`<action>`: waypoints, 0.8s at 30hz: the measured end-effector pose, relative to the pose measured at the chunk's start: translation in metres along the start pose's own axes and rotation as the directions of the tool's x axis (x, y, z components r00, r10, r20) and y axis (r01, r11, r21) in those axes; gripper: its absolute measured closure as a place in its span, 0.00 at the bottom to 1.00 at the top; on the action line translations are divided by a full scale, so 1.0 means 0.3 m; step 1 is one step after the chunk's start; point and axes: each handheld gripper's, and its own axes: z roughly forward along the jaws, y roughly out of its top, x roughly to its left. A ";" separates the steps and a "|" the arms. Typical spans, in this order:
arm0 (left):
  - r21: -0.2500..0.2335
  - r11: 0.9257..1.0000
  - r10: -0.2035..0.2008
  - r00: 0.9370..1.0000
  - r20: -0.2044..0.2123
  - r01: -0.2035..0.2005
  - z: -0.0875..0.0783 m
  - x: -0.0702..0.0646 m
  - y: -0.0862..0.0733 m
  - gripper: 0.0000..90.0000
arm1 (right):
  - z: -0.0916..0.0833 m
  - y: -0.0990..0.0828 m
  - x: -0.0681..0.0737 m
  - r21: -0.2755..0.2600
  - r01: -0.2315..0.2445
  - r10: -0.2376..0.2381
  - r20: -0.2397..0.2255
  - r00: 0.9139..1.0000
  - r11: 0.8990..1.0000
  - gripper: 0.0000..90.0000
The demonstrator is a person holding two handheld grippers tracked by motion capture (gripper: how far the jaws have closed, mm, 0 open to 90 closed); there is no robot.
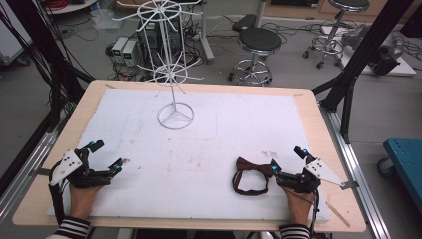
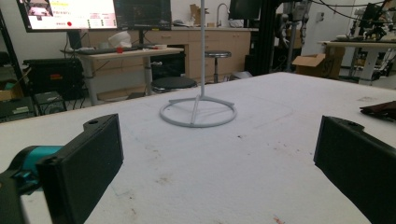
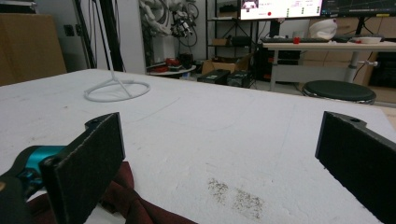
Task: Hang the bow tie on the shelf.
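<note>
A dark red bow tie (image 1: 251, 172) with a looped strap lies on the white mat (image 1: 209, 149) at the front right. My right gripper (image 1: 286, 160) rests just right of it, open, with one jaw beside the cloth. In the right gripper view the bow tie (image 3: 130, 200) lies under and beside the left jaw, and the gap of the gripper (image 3: 219, 158) holds nothing. My left gripper (image 1: 107, 155) sits open on the mat at the front left, nothing between its jaws (image 2: 217, 163). A white wire display stand (image 1: 175, 117) rises at the back centre.
The mat covers a wooden table (image 1: 328, 149) with narrow bare borders. Black frame posts (image 1: 358, 55) flank the table. Stools (image 1: 259, 42) and cabling stand on the floor beyond. A blue cart (image 1: 405, 159) sits at the right.
</note>
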 end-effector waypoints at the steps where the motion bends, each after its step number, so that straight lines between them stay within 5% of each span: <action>1: -0.001 1.000 0.001 1.000 -0.001 -0.001 0.000 0.000 0.000 0.02 | 0.000 0.000 -0.001 0.001 0.002 -0.002 -0.001 1.000 1.000 0.01; 24: -0.001 1.000 0.000 1.000 0.001 0.000 0.000 0.000 0.000 0.02 | -0.008 0.013 -0.012 -0.003 -0.025 0.025 -0.005 1.000 1.000 0.01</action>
